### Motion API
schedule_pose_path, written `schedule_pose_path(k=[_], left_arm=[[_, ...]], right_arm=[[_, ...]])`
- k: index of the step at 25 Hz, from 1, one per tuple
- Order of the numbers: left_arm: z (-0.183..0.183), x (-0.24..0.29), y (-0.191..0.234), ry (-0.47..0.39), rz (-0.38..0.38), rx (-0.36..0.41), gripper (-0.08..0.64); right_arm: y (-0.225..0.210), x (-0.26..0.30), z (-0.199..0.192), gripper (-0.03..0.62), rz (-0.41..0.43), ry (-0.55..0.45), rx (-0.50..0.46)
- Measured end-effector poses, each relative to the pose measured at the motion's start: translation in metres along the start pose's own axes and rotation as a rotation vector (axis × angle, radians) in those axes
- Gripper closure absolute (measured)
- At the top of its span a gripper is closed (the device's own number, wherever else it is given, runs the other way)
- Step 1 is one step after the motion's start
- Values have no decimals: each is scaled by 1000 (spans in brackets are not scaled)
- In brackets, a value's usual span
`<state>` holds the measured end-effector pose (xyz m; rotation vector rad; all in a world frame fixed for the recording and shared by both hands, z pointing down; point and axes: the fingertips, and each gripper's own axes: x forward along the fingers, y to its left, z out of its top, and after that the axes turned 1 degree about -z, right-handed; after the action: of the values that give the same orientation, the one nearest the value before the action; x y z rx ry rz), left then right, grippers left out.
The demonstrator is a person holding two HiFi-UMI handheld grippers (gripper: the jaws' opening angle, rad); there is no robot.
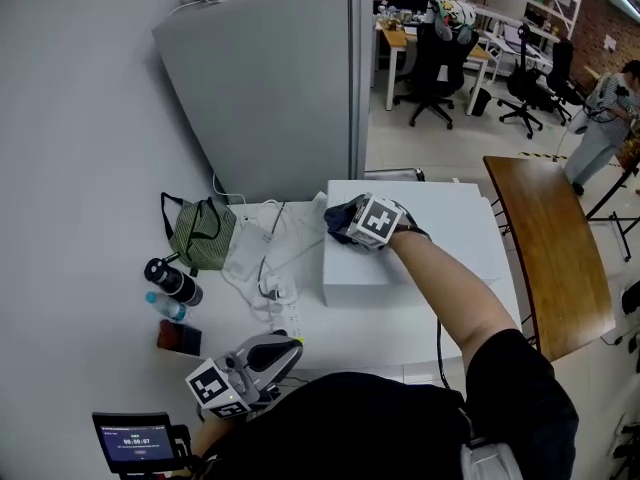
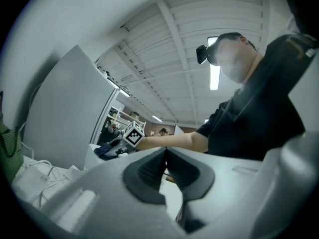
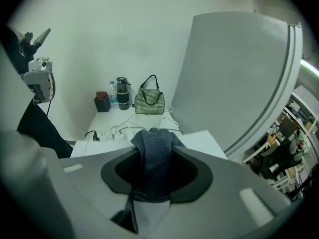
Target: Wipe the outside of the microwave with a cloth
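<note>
The white microwave [image 1: 440, 238] stands on the white table, its top facing up. My right gripper [image 1: 345, 225] is shut on a dark blue cloth [image 1: 340, 218] pressed on the top's near-left corner. In the right gripper view the cloth [image 3: 153, 153] fills the space between the jaws, over the microwave's top [image 3: 199, 141]. My left gripper [image 1: 285, 351] rests low at the table's front edge, shut with nothing in it; in the left gripper view its pads [image 2: 152, 171] meet, and the microwave [image 2: 94, 156] is far off.
Left of the microwave lie a white power strip with cables [image 1: 275, 303], a green striped bag [image 1: 200, 233], a black flask [image 1: 172, 280], a water bottle [image 1: 165, 306] and a red box [image 1: 180, 338]. A grey cabinet [image 1: 280, 88] stands behind. A wooden table [image 1: 550, 248] is right.
</note>
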<state>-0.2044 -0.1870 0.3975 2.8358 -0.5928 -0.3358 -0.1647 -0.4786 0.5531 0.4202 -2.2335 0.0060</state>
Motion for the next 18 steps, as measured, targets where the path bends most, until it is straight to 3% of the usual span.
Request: schedule_pose_path(k=[2, 9, 11, 13, 15, 18], left_arm=[[-10, 18, -10, 16, -8, 3, 557], [-44, 119, -50, 25, -109, -21, 557], [-45, 139, -64, 30, -125, -28, 557], [-47, 147, -72, 34, -122, -26, 557], [-46, 142, -72, 31, -110, -23, 557], [-38, 117, -64, 14, -92, -12, 557]], right_arm=[[-18, -27, -44, 453, -28, 34, 33], [-100, -179, -264, 453, -202, 117, 210], [-110, -215, -303, 453, -231, 134, 243], [-114, -233, -316, 453, -248, 120, 253], [-112, -232, -304, 451, -255, 89, 244], [-78, -203, -215, 451, -186, -31, 153]])
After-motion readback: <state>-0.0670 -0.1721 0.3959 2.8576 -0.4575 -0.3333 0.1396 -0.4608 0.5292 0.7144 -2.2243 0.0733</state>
